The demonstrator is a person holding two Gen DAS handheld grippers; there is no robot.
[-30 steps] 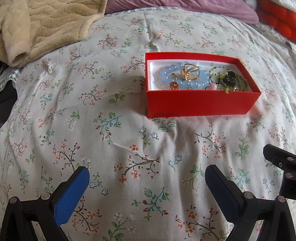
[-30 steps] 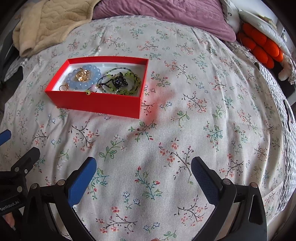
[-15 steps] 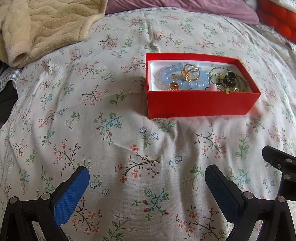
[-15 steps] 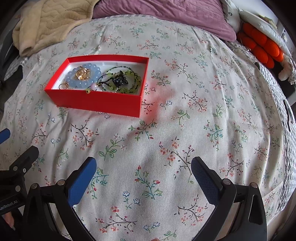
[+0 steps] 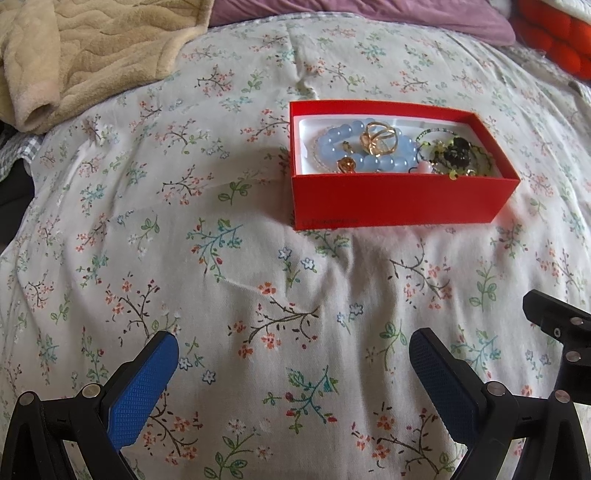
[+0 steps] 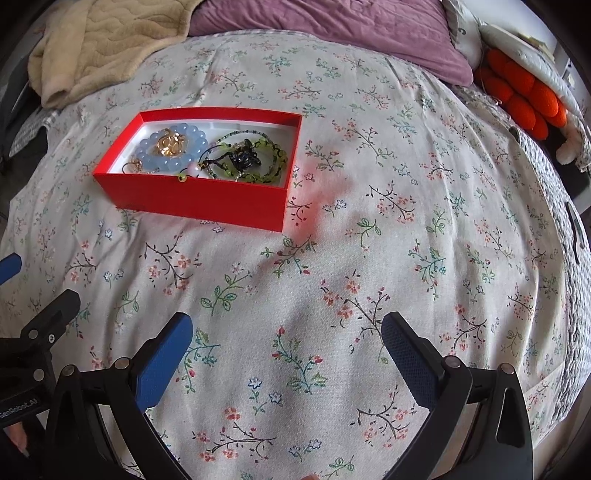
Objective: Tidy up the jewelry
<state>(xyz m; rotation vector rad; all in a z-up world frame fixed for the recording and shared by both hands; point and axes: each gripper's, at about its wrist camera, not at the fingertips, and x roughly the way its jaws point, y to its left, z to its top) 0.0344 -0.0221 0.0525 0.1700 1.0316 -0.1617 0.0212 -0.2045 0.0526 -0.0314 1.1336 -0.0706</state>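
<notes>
A red box (image 5: 399,205) sits on the floral bedspread and also shows in the right wrist view (image 6: 207,199). It holds a pale blue bead bracelet (image 5: 334,147) (image 6: 147,155), gold rings (image 5: 380,138) (image 6: 170,144) and a green bead necklace with a dark pendant (image 5: 456,155) (image 6: 245,157). My left gripper (image 5: 293,350) is open and empty, well short of the box. My right gripper (image 6: 286,332) is open and empty, near and to the right of the box.
A beige blanket (image 5: 92,55) (image 6: 103,48) lies at the far left. A purple pillow (image 6: 332,33) is at the back and an orange cushion (image 6: 524,92) at the far right. The bedspread (image 6: 406,240) is soft and uneven.
Almost nothing has moved. The right wrist view has shifted very slightly, so the box sits a little higher in it. Both grippers stay open.
</notes>
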